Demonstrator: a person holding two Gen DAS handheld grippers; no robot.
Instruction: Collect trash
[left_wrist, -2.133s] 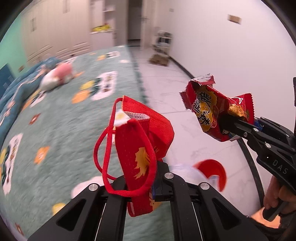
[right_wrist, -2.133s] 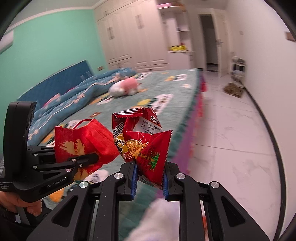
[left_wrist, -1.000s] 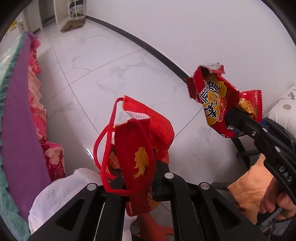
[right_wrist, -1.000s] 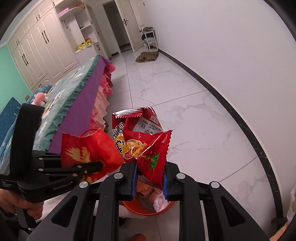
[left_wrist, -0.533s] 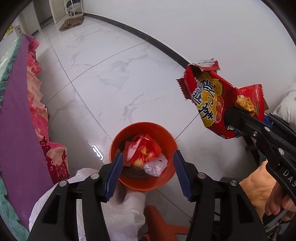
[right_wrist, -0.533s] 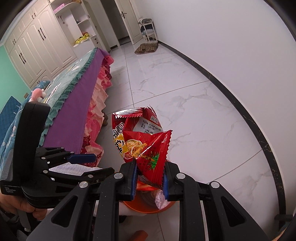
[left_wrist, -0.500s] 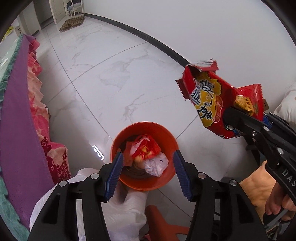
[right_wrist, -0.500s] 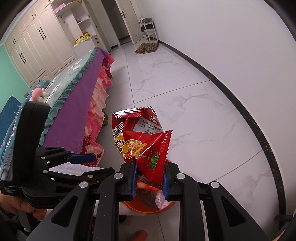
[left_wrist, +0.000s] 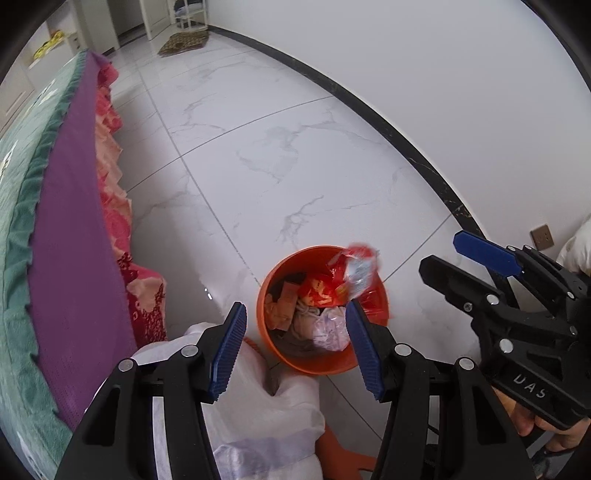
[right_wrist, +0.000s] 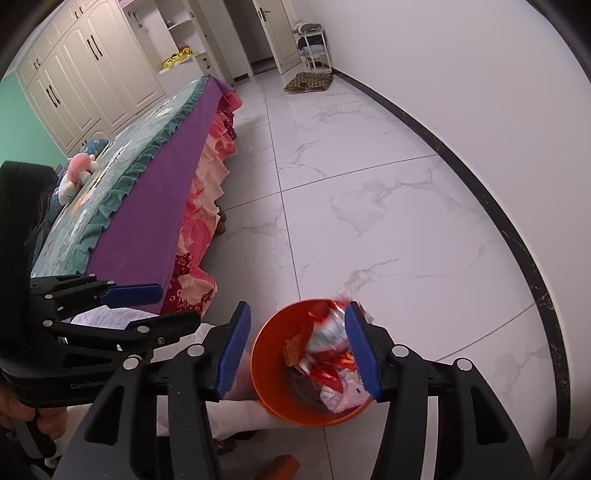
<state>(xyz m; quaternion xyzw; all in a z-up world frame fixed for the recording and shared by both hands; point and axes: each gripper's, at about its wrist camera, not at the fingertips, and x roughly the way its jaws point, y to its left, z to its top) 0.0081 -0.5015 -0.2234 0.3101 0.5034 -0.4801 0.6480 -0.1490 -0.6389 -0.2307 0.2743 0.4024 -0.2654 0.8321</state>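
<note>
I am looking down on a white marble-tiled floor (left_wrist: 288, 147), grey-veined and crossed by thin grout lines, running to a plain white wall (right_wrist: 461, 55) edged with a black skirting strip (right_wrist: 491, 206). Along my left the bed (right_wrist: 155, 206) is stretching away under a teal patterned cover with a purple side panel and a pink floral skirt; a pink plush toy (right_wrist: 77, 173) is lying on it. Cream wardrobe doors (right_wrist: 74, 85) are filling the far end beside a green wall, with an open doorway, a small white rack and a brown mat (right_wrist: 308, 81) on the tiles near it. A wall socket (left_wrist: 541, 236) is showing low on the right in the left wrist view.

An orange trash bin (left_wrist: 266, 295) is standing on the tiles just beside the bed's corner, holding crumpled paper and wrappers. A red snack wrapper (left_wrist: 354, 269), blurred, is sitting at the bin's mouth, partly inside its rim.

I am holding the left gripper (left_wrist: 295, 343) above the bin with its blue-padded fingers spread wide and gripping nothing. The right gripper (right_wrist: 299, 347) is hanging over the bin too, fingers equally spread, the wrapper (right_wrist: 328, 339) showing between them but apart from both pads.
</note>
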